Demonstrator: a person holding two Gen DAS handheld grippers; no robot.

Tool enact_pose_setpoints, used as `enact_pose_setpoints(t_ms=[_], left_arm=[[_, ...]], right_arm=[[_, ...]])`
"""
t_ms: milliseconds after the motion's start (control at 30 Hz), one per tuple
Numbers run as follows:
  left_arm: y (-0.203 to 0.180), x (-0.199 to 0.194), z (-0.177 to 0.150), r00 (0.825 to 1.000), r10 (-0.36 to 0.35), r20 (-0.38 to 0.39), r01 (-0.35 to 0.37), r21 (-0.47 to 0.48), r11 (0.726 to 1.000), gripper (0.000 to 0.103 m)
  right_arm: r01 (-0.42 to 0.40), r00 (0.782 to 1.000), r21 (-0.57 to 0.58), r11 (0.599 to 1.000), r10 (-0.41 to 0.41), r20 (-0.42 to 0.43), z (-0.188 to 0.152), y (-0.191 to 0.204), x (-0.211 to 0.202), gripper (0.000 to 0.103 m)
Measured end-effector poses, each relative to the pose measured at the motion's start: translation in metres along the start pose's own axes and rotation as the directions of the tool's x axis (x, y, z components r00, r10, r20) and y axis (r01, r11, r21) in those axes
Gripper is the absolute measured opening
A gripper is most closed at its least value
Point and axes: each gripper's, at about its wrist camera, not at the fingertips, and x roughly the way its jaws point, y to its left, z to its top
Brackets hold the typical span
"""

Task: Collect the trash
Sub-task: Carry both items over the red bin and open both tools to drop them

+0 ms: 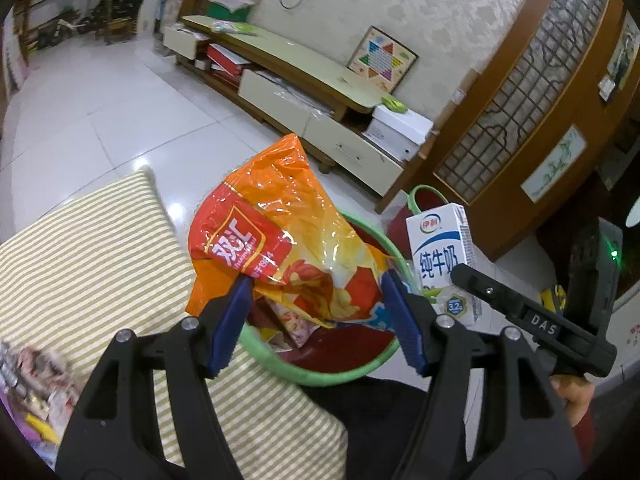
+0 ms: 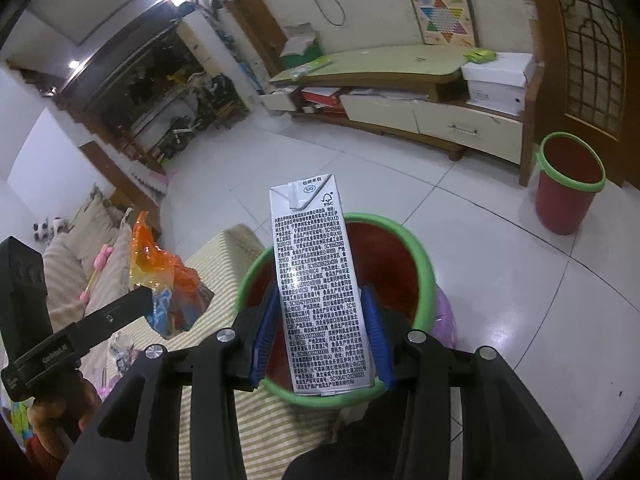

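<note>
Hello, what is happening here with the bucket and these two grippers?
A person is collecting trash with a gripper in each hand. The left gripper has its fingers spread wide around an orange snack bag over the red bin with a green rim. The right gripper holds a milk carton upright above the same bin. A second red bin stands farther away on the floor.

Glossy plastic wrapper (image 1: pixel 276 236); shiny carton (image 2: pixel 320 280); striped cloth cushion (image 1: pixel 92 248).

Red bin (image 2: pixel 570 196) stands on white tiled floor (image 2: pixel 460 248).
</note>
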Motion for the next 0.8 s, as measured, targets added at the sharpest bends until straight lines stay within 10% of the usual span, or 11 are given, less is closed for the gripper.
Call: enact_pose_setpoints(t_ms=[400, 800], left_arm=[[0.008, 0.036, 0.008, 0.998, -0.011, -0.069, 0.009, -0.023, 1.0, 0.077], [0.044, -0.044, -0.018, 0.997, 0.076, 0.021, -0.074, -0.084, 0.994, 0.081]], right_arm=[[0.061, 0.997, 0.008, 0.998, -0.061, 0.05, 0.013, 0.0, 0.014, 0.06], [0.067, 0.997, -0.057, 0.996, -0.065, 0.03, -0.008, 0.037, -0.003, 0.061]])
